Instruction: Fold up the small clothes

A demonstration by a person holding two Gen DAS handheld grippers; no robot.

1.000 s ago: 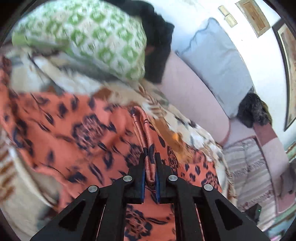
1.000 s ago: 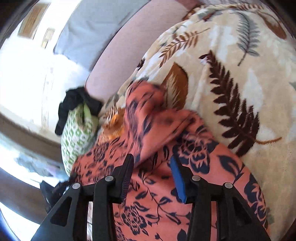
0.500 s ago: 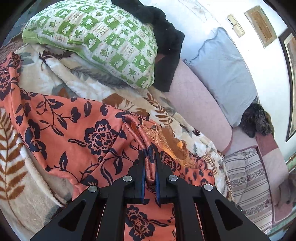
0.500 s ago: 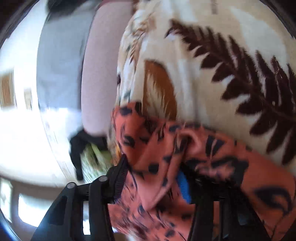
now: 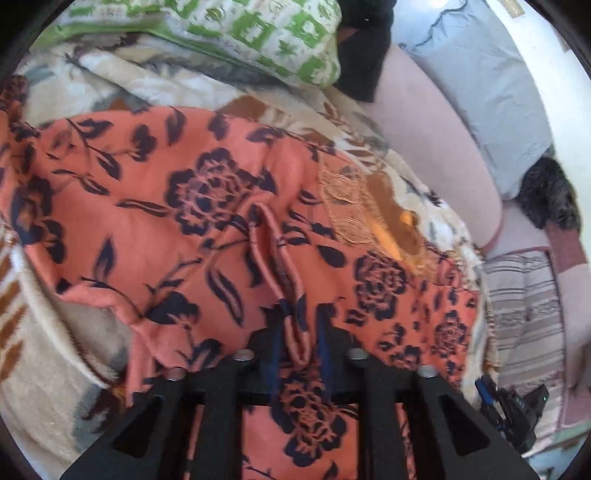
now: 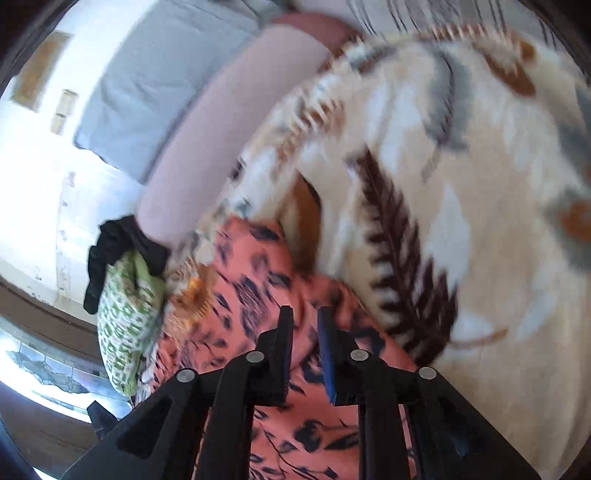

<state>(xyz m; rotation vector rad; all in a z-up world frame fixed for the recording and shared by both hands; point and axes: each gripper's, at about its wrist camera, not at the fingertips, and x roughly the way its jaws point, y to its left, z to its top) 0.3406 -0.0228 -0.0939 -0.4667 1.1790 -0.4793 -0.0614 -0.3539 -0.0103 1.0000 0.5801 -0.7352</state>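
An orange garment with dark blue flowers (image 5: 192, 206) lies spread on a leaf-print blanket (image 5: 48, 369). Its lace trim (image 5: 347, 206) shows at the far edge. My left gripper (image 5: 297, 325) is low over it. Its jaws are opening, and a raised fold of the cloth stands loosely between the pads. In the right wrist view, which is blurred, my right gripper (image 6: 304, 325) has narrow jaws with a bunched edge of the orange garment (image 6: 251, 295) filling the gap. These jaws are easing open slightly. The blanket (image 6: 461, 184) stretches out beyond it.
A green-checked pillow (image 5: 240, 33) and a black cloth (image 5: 365, 55) lie at the far side of the blanket. A pink sofa back (image 5: 436, 147) carries a grey-blue cushion (image 5: 487, 92). A small black device (image 5: 513, 410) sits past the blanket's right edge.
My left gripper sank toward the blanket and let go of the fold it pinched. My right gripper closed on the garment's edge and swung sideways with it.
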